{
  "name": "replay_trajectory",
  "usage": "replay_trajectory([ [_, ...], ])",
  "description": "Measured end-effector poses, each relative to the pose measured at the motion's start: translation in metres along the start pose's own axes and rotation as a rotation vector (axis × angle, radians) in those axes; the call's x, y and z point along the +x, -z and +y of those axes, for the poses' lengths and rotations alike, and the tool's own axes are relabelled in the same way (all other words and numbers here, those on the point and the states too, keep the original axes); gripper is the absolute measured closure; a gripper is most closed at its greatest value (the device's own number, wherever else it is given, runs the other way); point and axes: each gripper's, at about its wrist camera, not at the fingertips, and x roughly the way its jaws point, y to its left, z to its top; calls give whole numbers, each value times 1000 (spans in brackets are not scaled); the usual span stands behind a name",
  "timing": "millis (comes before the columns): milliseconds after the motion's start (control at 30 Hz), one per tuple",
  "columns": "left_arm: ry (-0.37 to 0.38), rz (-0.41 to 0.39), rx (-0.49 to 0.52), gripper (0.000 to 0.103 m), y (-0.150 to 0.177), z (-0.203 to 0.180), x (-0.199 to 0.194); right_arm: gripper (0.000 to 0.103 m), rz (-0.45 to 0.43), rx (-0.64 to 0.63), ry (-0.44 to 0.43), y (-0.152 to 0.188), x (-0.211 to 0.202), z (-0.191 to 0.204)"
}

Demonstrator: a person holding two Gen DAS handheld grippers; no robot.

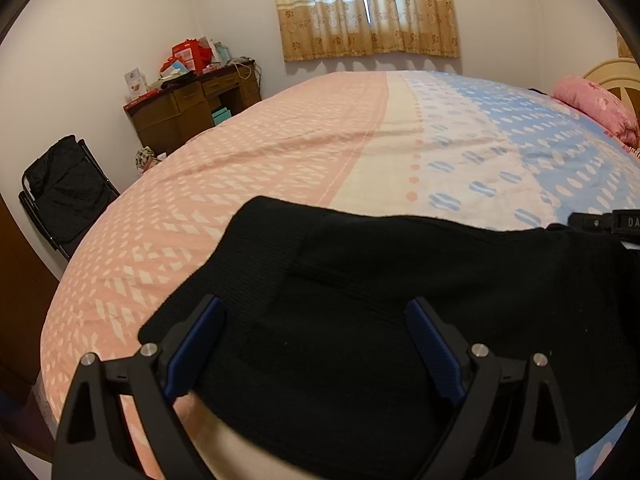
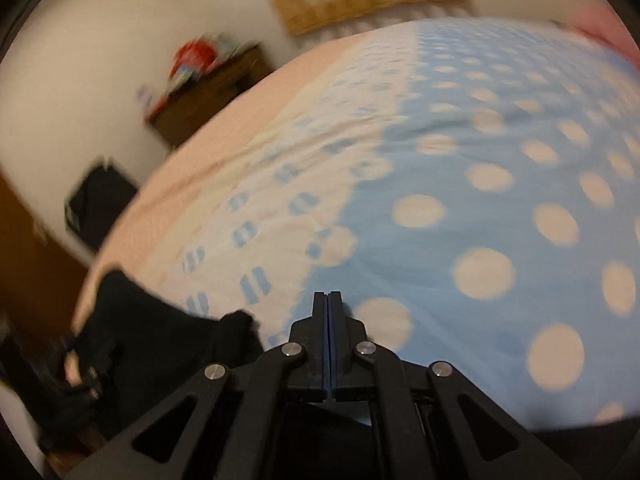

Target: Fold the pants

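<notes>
Lying on the near edge of the bed (image 1: 280, 152), the black pants (image 1: 400, 300) are looking partly folded. Spread wide above them is the left hand-held gripper (image 1: 316, 312); the right hand-held gripper (image 2: 328, 300) is clenched, seemingly on nothing, beside the pants. Next likely comes gripping an edge for another fold.

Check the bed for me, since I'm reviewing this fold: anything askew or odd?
Nothing stands out. The pants lie folded on the bed under the open left gripper. The right gripper is shut and empty; its view is blurred.
</notes>
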Motion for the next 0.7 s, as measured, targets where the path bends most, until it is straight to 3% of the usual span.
replay_trajectory([
  [100,-1,-2,-1,8,0,-2,2,102,-55,75,-37,0,-34,-13],
  [233,-2,-1,0,8,1,-1,1,100,-150,159,-85,14,-113,-42],
  [333,-8,2,4,7,1,-1,1,94,-250,208,32,31,-172,-72],
  [400,-10,3,3,7,1,-1,1,78,-296,282,125,49,-216,-112],
  [433,-10,3,3,7,1,0,1,62,-318,334,176,59,-239,-136],
  [467,-11,3,4,7,1,0,1,54,-346,385,225,68,-261,-159],
  [567,-15,5,4,7,1,-1,1,54,-422,462,386,87,-318,-207],
  [633,-20,7,5,6,1,-1,2,54,-412,492,534,93,-347,-238],
  [700,-25,7,6,6,1,-2,2,54,-370,531,572,97,-359,-272],
])
